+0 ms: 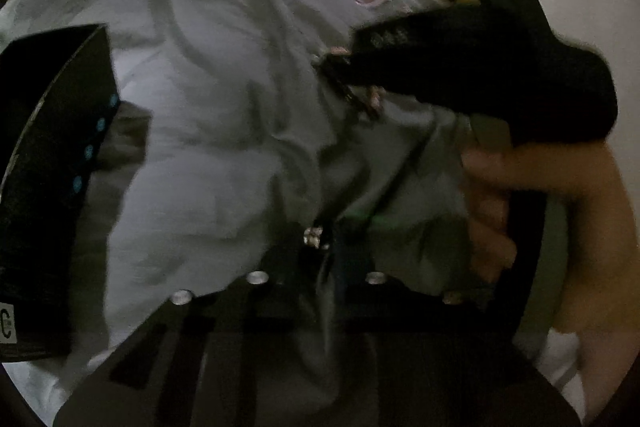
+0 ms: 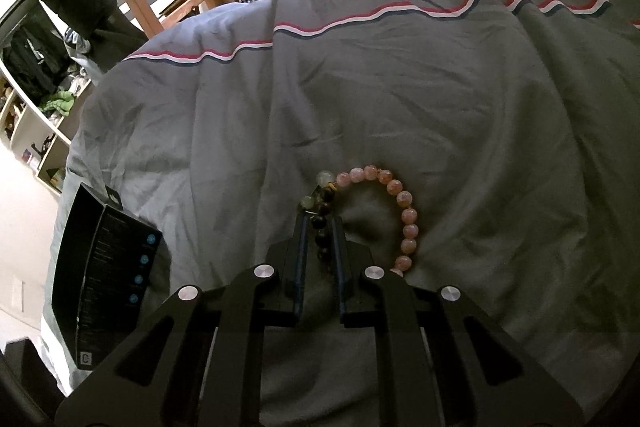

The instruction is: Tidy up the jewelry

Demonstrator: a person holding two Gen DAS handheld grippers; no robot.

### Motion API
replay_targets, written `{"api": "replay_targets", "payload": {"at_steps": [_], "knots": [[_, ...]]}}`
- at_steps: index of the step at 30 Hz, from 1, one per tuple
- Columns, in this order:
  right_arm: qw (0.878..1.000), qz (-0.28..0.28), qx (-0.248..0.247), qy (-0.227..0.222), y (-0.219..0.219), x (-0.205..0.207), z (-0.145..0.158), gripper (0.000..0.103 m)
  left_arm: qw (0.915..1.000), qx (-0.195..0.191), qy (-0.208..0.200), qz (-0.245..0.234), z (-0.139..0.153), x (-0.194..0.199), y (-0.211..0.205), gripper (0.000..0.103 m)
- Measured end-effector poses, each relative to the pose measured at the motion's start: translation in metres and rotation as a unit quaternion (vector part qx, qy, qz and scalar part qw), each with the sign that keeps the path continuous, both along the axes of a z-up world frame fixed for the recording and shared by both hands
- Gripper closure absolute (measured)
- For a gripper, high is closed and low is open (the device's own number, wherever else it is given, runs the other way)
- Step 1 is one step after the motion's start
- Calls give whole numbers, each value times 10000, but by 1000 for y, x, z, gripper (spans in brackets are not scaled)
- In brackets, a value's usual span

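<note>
Right tongs [image 2: 320,227] clenched on dark beads of one bracelet [image 2: 400,203]; its pink arc lies on the bed [image 2: 440,99], just right of the tips. Left tongs [image 1: 324,239] closed, seemingly pinching a small shiny piece, blurred. Step: pickup. Next, judged: lift clear and carry to the one black box [image 2: 104,279], left of the tongs. Count: two tongs, one bracelet.

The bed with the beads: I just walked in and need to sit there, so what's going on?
A person is sorting jewelry on the grey duvet with a handheld gripper in each hand. The right gripper is shut on the dark beads of a bracelet; its pink beads curve off beside it on the duvet. The left gripper is shut; that view is too blurred to tell on what. A black box lies at the bed's edge.
</note>
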State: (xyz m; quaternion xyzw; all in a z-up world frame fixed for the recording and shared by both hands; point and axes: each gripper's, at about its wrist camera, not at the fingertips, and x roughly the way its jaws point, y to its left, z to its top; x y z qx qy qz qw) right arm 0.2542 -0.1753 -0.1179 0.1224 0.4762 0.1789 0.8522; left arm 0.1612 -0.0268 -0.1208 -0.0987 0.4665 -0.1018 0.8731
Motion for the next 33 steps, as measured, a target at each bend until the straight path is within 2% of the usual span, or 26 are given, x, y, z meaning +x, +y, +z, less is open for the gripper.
{"api": "replay_targets", "payload": {"at_steps": [4, 10, 17, 18, 20, 22, 23, 24, 25, 26, 27, 28, 29, 30, 31, 32, 33], "knots": [[10000, -3, 9, -3, 0, 0, 0, 90, 9990, -346, -86, 267, 5, -1, 15, 95], [9999, 27, 140, -98, 1, -2, 3, 90, 9965, -540, -276, 575, 13, -3, 31, 96], [9922, -96, 1178, -392, -20, -3, 22, 91, 9905, -584, -787, 963, 32, -13, 41, 96], [9909, -112, 1278, -418, -22, -3, 23, 95, 9894, -602, -825, 1028, 33, -14, 44, 96], [9869, -159, 1543, -443, -27, -2, 26, 95, 9874, -674, -881, 1131, 36, -15, 49, 96], [9893, -206, 1383, -424, -26, -1, 25, 95, 9863, -688, -925, 1177, 38, -16, 50, 96], [9936, -228, 1034, -392, -22, 0, 25, 95, 9864, -684, -929, 1174, 39, -16, 50, 96], [9979, -219, 487, -355, -14, 1, 23, 94, 9865, -681, -925, 1164, 39, -15, 49, 96], [9996, -83, 29, -267, -5, 2, 18, 91, 9868, -681, -911, 1149, 39, -14, 50, 96], [9995, 69, -220, -204, 3, 2, 14, 74, 9872, -670, -891, 1138, 39, -13, 48, 96], [9987, 189, -434, -172, 11, 1, 9, 44, 9873, -662, -889, 1135, 37, -13, 49, 96], [9977, 250, -592, -236, 19, -2, 7, 35, 9875, -650, -885, 1128, 37, -12, 49, 96], [9955, 349, -830, -305, 28, -4, 4, 39, 9879, -627, -883, 1112, 38, -16, 48, 96], [9931, 435, -1043, -309, 35, -4, 1, 60, 9880, -592, -893, 1109, 38, -15, 48, 96], [9899, 531, -1276, -312, 43, -5, -3, 68, 9882, -562, -898, 1106, 38, -15, 48, 96], [9893, 534, -1307, -353, 44, -7, -4, 74, 9885, -538, -895, 1095, 38, -15, 47, 96], [9918, 492, -1132, -343, 40, -6, -2, 85, 9886, -538, -893, 1090, 39, -15, 47, 96]]}}
